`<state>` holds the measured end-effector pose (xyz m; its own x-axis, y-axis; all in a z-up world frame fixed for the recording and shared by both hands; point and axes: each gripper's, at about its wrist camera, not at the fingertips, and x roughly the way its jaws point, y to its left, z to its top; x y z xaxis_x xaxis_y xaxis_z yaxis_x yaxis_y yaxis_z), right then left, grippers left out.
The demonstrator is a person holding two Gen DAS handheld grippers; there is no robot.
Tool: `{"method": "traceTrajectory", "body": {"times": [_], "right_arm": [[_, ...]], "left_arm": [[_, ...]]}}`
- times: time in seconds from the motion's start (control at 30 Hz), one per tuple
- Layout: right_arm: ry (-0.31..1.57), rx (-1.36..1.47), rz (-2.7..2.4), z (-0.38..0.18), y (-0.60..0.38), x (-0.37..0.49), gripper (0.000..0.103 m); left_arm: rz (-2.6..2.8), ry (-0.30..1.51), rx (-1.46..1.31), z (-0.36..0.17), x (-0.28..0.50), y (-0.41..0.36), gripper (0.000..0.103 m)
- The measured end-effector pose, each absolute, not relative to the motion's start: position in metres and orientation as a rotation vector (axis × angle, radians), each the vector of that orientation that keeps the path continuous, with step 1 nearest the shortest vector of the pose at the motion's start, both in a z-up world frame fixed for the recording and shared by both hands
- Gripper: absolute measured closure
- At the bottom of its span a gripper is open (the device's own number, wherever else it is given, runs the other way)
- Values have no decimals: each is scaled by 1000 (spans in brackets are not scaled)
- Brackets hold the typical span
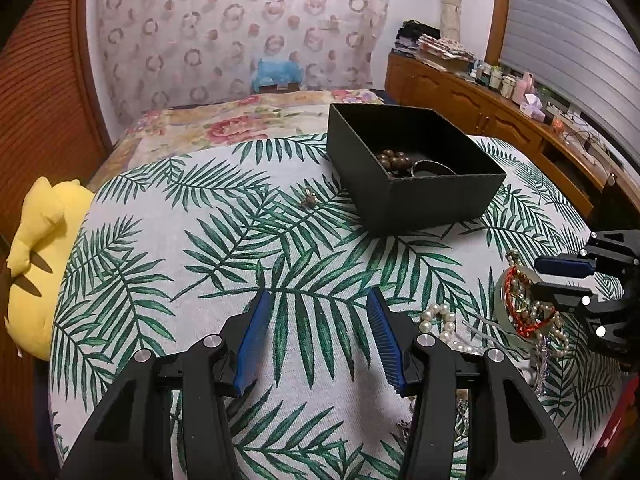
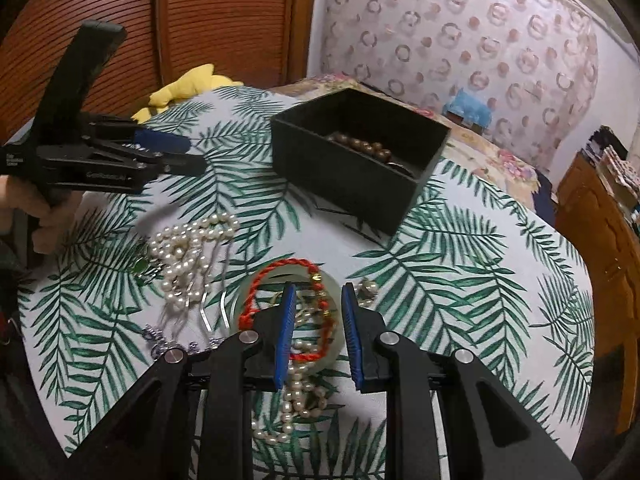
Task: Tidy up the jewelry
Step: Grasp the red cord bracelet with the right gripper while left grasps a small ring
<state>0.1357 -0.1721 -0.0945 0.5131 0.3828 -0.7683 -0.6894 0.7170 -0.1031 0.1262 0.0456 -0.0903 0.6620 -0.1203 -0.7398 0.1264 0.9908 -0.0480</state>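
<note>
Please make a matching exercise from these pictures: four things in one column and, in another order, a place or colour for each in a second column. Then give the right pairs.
Things:
1. brown bead bracelet
2. red cord
3. pearl necklace
4. yellow plush toy

Places or colours:
A. at the edge of the table, beside the leaf-print cloth
B. inside the black box
C. on the cloth, loose, near the left tongs
D. on the pale bangle, between the right tongs

Pairs: 1-B, 2-D, 3-C, 4-A
</note>
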Motion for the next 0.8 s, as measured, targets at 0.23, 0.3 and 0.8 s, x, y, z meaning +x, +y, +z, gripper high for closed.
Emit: {"method": "traceTrajectory", "body": {"times": [0.23,0.3,0.8], "right_arm": [[844,-439,663,-102,-166,145,92],[848,-441,659,-103,-165,146,93],[711,-346,672,-55,-183,130,96]], "left_arm": [[-140,835,9,-91,125,45,55],[-139,835,10,-90,125,45,55],[-124,849,28,-89,158,51,55]]}}
